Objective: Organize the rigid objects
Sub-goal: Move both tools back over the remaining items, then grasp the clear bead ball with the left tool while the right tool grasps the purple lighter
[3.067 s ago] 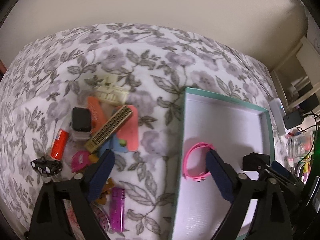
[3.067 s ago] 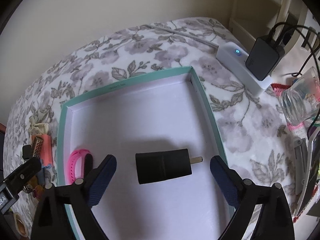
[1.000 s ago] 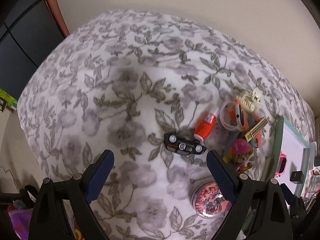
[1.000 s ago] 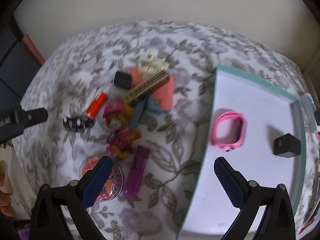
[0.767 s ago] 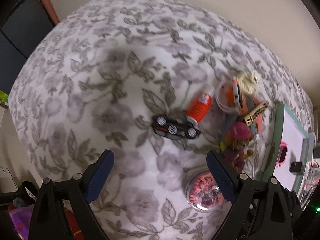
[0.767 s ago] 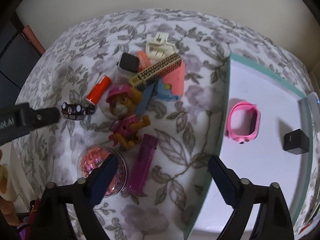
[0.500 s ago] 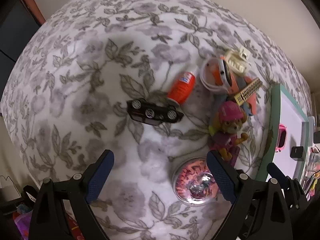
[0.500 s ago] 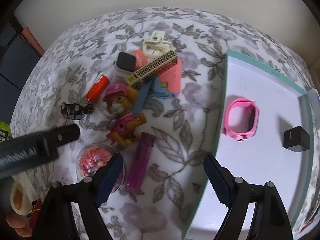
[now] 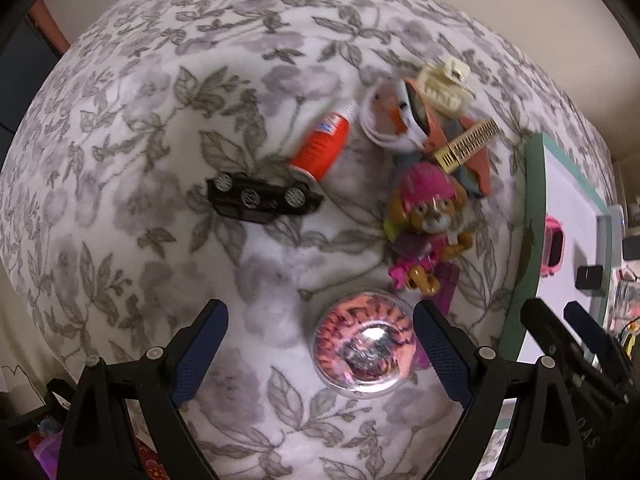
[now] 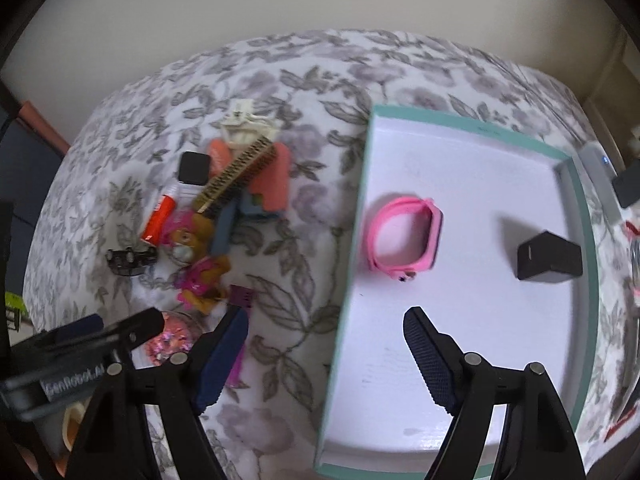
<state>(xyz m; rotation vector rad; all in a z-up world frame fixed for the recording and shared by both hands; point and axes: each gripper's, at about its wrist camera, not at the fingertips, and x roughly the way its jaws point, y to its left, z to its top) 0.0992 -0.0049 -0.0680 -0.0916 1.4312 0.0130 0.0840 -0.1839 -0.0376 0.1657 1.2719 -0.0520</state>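
Observation:
A pile of small objects lies on the floral cloth: a black toy car, an orange tube, a pink toy dog, a gold comb, a cream hair claw and a round clear case of pink bits. My left gripper is open, with the round case between its fingers. A teal-rimmed white box holds a pink wristband and a black charger. My right gripper is open and empty over the box's left rim.
A purple lighter lies by the right gripper's left finger. A white power strip with a black plug sits past the box at the right. The cloth's left edge drops off towards dark furniture.
My left gripper has moved forward and down over the round case. My right gripper has swung right, towards the box.

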